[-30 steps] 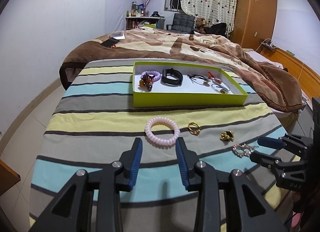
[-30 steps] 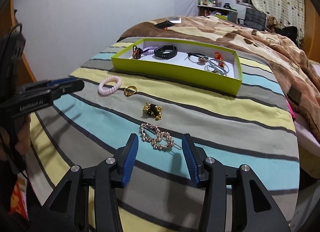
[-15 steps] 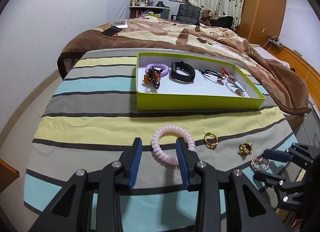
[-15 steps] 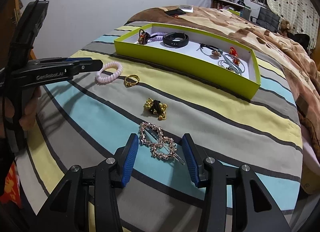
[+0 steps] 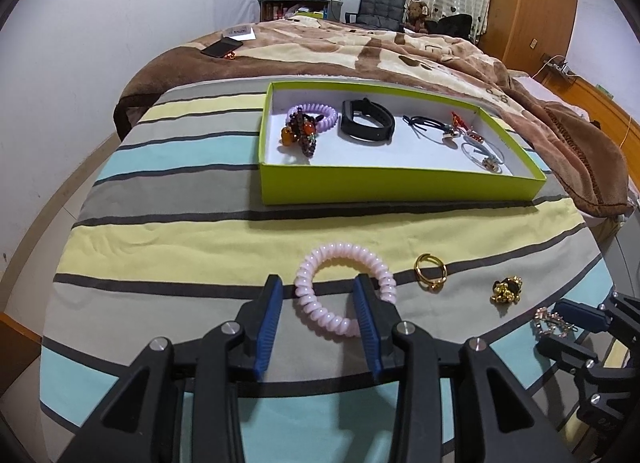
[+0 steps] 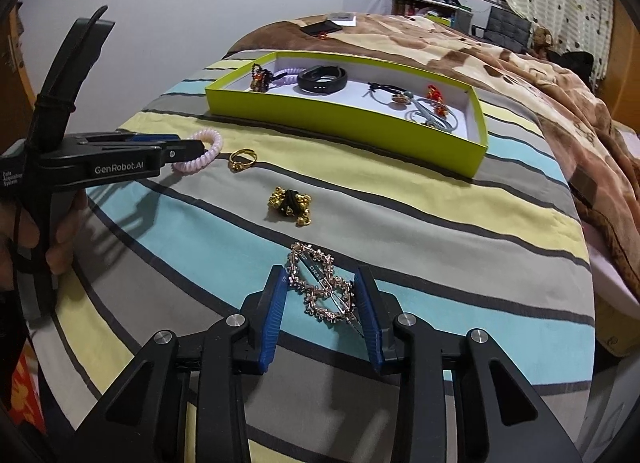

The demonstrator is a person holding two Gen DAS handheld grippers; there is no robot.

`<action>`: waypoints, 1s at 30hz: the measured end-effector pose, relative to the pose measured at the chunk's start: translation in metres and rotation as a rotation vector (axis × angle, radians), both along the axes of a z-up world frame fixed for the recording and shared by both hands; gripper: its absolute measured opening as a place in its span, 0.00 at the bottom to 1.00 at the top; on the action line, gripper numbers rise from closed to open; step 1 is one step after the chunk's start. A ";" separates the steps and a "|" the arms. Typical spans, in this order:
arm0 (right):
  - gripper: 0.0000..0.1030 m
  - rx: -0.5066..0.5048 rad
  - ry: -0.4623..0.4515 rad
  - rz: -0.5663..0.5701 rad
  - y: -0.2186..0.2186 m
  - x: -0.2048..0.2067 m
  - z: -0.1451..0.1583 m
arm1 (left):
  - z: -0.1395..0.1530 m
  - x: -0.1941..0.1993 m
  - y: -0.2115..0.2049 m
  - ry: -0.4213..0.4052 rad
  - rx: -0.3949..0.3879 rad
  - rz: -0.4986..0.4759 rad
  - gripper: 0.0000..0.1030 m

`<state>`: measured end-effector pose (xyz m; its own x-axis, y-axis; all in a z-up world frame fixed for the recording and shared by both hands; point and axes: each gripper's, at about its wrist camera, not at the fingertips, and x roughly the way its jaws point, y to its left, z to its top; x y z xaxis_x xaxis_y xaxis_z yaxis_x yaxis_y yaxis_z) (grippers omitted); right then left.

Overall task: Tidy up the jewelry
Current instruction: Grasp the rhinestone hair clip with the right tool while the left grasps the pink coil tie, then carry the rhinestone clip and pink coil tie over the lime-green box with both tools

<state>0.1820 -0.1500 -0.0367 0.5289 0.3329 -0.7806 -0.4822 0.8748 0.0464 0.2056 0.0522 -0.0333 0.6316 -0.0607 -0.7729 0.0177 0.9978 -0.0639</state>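
A pink coil hair tie [image 5: 340, 263] lies on the striped bedspread. My left gripper [image 5: 319, 315] is open, its fingers straddling the coil's near left side, the right finger over the hole. In the right wrist view that left gripper [image 6: 186, 145] reaches the pink coil [image 6: 210, 145] from the left. A rhinestone hair clip [image 6: 320, 287] sits between the pads of my right gripper [image 6: 320, 305], whose jaws are closing, the pads close at its sides. The left wrist view has the right gripper [image 5: 560, 329] at the clip [image 5: 554, 321]. A green tray [image 5: 400, 187] stands behind.
A gold ring [image 5: 430, 273] and a gold-and-black hair tie [image 5: 506, 290] lie between the two grippers. The tray [image 6: 340, 123] holds a purple coil, a black band [image 6: 322, 77] and several bracelets. A brown blanket [image 5: 360, 51] with a phone lies beyond; the bed's edge drops off at right.
My left gripper has moved forward and down until its fingers straddle the pink coil. The right gripper has stayed put, and its jaws have narrowed around the hair clip.
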 end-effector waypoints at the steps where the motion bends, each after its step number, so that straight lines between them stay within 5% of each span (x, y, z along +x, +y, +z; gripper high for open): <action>1: 0.35 0.005 0.001 -0.004 -0.001 0.000 0.000 | 0.000 0.000 -0.001 0.000 0.007 0.000 0.36; 6: 0.35 0.036 -0.001 -0.036 -0.009 0.001 0.003 | 0.000 0.002 -0.004 0.001 0.043 0.004 0.12; 30: 0.35 0.110 -0.070 -0.090 -0.025 -0.001 0.032 | 0.039 -0.031 -0.014 -0.114 -0.040 -0.070 0.09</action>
<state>0.1807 -0.1747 -0.0050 0.6128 0.3629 -0.7020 -0.4073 0.9063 0.1130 0.1746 0.0380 0.0058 0.7082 -0.1369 -0.6926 0.0966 0.9906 -0.0970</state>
